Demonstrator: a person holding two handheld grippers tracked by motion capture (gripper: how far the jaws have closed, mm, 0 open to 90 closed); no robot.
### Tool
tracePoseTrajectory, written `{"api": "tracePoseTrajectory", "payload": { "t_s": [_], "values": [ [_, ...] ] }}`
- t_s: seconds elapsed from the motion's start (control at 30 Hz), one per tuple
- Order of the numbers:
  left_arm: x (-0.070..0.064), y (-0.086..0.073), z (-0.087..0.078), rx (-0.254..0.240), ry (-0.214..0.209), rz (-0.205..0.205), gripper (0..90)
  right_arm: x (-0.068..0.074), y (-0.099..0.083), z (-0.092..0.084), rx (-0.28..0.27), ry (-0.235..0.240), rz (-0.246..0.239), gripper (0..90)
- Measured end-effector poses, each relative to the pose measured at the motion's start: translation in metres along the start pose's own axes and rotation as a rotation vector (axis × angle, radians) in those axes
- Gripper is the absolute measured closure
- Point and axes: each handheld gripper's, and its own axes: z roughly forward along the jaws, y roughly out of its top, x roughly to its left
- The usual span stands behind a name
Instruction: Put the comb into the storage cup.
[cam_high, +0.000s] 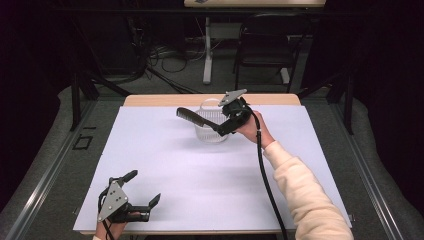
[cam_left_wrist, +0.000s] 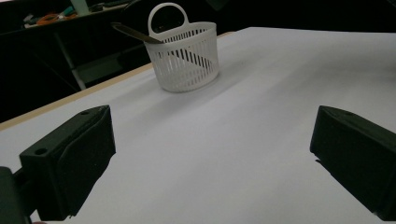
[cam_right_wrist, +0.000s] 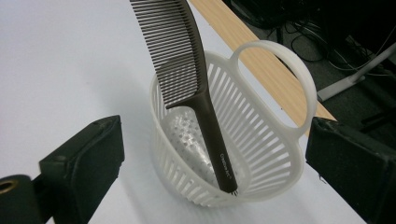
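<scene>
From above, I see my right gripper (cam_high: 223, 127) spread beside the basket (cam_high: 210, 134), the comb (cam_high: 192, 117) leaning inside, while my left gripper (cam_high: 144, 187) waits open, well apart. Its own view puts the basket (cam_left_wrist: 187, 58) far ahead. In my right gripper view the comb (cam_right_wrist: 184, 74) stands between wide jaws, untouched.

The right gripper (cam_high: 220, 131) is far out over the table, near the back edge. The right hand (cam_high: 250, 129) holds it from behind, and the arm in a pale sleeve (cam_high: 305, 195) stretches out from the bottom right. The gripper points left and a bit down. Its two black jaws stand wide apart, and nothing is between them.

The left gripper (cam_high: 142, 187) sits low at the near left corner of the table. The left hand (cam_high: 112, 227) grips it from below. Its jaws are also wide apart, with nothing held.
</scene>
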Motion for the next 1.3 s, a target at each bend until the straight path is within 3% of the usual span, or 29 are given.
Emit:
{"api": "tracePoseTrajectory", "payload": {
  "t_s": [0.43,0.6,1.3],
  "values": [
    [0.000,0.000,0.001,0.002,-0.001,-0.002,0.1,-0.001,-0.018,-0.020,0.012,0.027,0.034,0.0],
    [0.000,0.000,0.001,0.002,-0.003,-0.001,0.1,0.001,-0.024,-0.030,0.000,0.012,0.036,0.0],
    [0.001,0.000,0.001,0.005,0.000,-0.006,0.1,0.015,-0.050,-0.063,-0.006,0.053,0.084,0.0]
  ]
}}
